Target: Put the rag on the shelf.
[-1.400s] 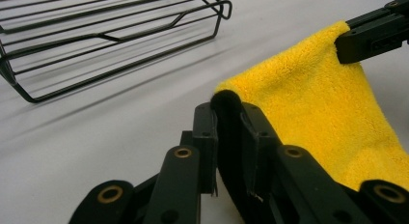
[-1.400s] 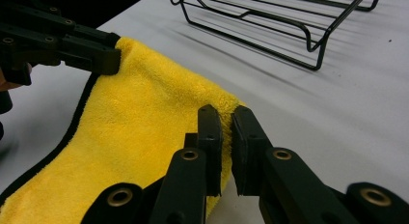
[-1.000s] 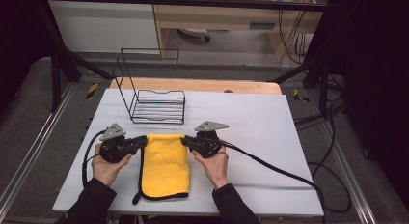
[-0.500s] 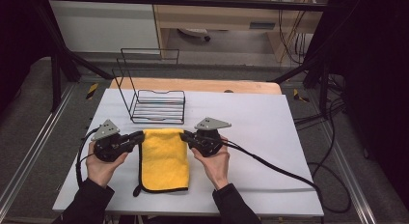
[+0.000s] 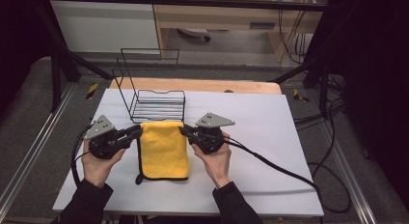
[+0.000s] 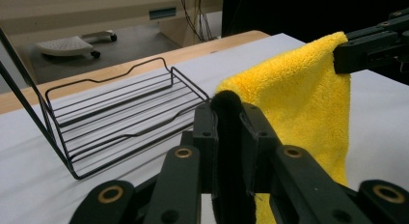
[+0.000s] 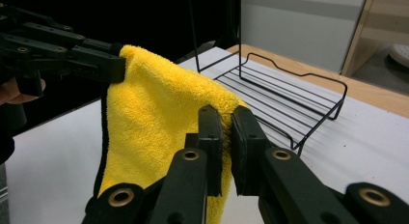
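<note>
Both grippers, left (image 5: 135,131) & right (image 5: 184,131), pinch yellow towel's (image 5: 163,150) far corners, lifted just near wire rack (image 5: 157,105); placing it in rack prob. still left.

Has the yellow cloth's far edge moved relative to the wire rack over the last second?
Yes. The yellow cloth, pinched by both hand-held grippers, has moved away from the person; its far edge now reaches the front of the wire rack, which stayed put.

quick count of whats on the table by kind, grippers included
yellow microfibre cloth: 1
black wire rack: 1
hand-held grippers: 2, the left gripper and the right gripper, each shut on a top corner of the cloth
total: 4
</note>
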The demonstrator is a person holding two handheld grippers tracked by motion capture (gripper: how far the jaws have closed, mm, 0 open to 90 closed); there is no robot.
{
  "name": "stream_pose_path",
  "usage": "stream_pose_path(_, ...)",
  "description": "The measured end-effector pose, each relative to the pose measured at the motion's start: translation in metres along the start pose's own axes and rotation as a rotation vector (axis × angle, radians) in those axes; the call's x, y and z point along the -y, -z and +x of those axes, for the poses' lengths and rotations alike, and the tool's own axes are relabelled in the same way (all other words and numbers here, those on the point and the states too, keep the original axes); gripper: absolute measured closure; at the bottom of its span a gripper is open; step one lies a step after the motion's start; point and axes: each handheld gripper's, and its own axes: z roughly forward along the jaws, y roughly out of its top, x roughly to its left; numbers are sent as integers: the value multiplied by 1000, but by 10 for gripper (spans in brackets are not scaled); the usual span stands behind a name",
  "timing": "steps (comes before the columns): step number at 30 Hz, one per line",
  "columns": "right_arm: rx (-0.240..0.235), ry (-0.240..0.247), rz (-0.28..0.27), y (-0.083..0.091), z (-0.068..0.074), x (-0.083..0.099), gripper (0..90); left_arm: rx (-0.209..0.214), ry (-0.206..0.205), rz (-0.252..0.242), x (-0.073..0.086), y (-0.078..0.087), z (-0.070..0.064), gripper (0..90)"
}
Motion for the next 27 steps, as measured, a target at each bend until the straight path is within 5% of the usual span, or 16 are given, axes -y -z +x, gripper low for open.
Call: stream_pose_path(27, 35, 69, -131, 17, 5, -39, 844, -34, -32, -162, -34, 15, -4, 785)
